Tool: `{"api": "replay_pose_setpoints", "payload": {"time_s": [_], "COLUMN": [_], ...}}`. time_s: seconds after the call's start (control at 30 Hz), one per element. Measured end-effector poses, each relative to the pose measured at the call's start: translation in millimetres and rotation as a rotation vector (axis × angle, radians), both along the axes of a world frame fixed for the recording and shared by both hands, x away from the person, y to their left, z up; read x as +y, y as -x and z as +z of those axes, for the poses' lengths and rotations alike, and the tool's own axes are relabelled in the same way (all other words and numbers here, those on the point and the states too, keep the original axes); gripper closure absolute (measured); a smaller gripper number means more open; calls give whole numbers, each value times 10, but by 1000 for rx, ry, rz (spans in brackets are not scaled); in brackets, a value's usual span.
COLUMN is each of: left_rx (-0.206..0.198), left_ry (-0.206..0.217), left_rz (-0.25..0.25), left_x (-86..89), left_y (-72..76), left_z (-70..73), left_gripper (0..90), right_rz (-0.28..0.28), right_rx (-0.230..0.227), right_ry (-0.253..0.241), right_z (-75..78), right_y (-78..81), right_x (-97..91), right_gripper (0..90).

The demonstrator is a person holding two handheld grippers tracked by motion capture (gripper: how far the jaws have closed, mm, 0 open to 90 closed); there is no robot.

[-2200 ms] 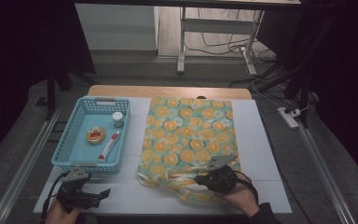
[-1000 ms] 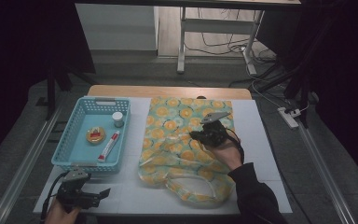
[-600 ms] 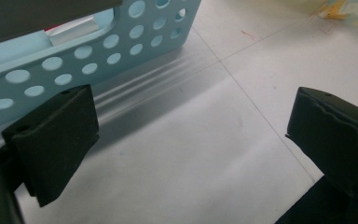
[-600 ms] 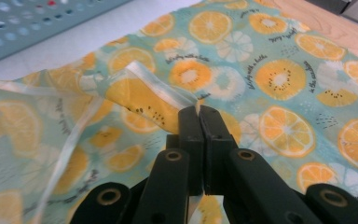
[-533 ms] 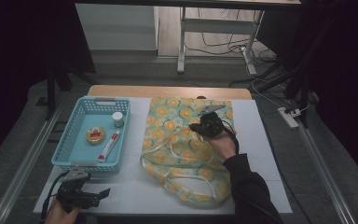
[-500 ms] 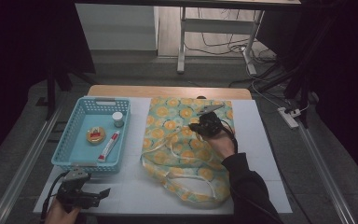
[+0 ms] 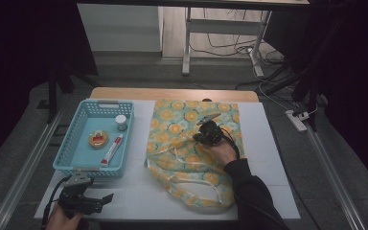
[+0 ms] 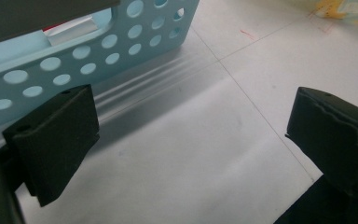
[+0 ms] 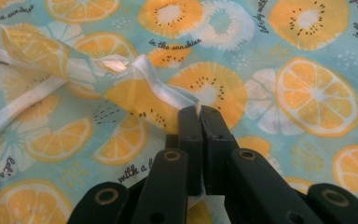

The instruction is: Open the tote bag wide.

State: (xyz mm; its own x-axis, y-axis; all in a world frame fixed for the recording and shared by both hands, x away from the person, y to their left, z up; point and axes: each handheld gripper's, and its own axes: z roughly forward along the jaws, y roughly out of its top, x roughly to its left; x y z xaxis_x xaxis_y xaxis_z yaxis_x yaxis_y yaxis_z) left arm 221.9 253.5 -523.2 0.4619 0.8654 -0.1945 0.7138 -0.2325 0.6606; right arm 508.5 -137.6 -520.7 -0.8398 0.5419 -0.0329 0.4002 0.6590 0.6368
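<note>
An orange-slice patterned cloth bag (image 7: 191, 143) lies on the white table (image 7: 143, 191), its near half folded up and back over itself. My right gripper (image 7: 202, 133) hovers low over the bag's middle, shut on the bag's white-trimmed edge (image 9: 168, 93), which rises in a fold from between the pressed jaws of the right gripper (image 9: 199, 112). My left gripper (image 7: 106, 198) rests near the table's front left corner with its black pads (image 8: 56, 135) wide apart and only bare table between them.
A light blue perforated basket (image 7: 69, 158) stands left of the bag, its wall (image 8: 74, 60) close ahead of the left gripper. Inside are a small white jar (image 7: 120, 122), a round orange item (image 7: 97, 139) and a red-white tube (image 7: 111, 149). A wooden strip borders the table's far edge.
The right gripper has carried the bag's edge away from the person and lower toward the cloth, folding the near part over. The left gripper stayed put.
</note>
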Motion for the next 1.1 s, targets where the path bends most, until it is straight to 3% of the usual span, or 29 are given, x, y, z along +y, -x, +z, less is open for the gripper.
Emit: {"api": "replay_pose_setpoints", "payload": {"time_s": [0.1,0.7,0.93,1.1], "left_rx": [-1,-4,-4,-4], "left_ry": [-1,-3,-4,-3], "left_rz": [-1,0,0,1], "left_x": [1,-4,-5,-4], "left_y": [2,5,5,5], "left_z": [1,2,2,3], "left_gripper": [25,26,26,26], "right_rz": [-12,-13,-19,1], "right_rx": [-10,2,39,49], "right_ry": [9,-120,-159,-147], "right_z": [20,338,452,482], "right_y": [5,110,194,288], "right_x": [-4,-82,-146,-173], "right_gripper": [810,451,301,191]}}
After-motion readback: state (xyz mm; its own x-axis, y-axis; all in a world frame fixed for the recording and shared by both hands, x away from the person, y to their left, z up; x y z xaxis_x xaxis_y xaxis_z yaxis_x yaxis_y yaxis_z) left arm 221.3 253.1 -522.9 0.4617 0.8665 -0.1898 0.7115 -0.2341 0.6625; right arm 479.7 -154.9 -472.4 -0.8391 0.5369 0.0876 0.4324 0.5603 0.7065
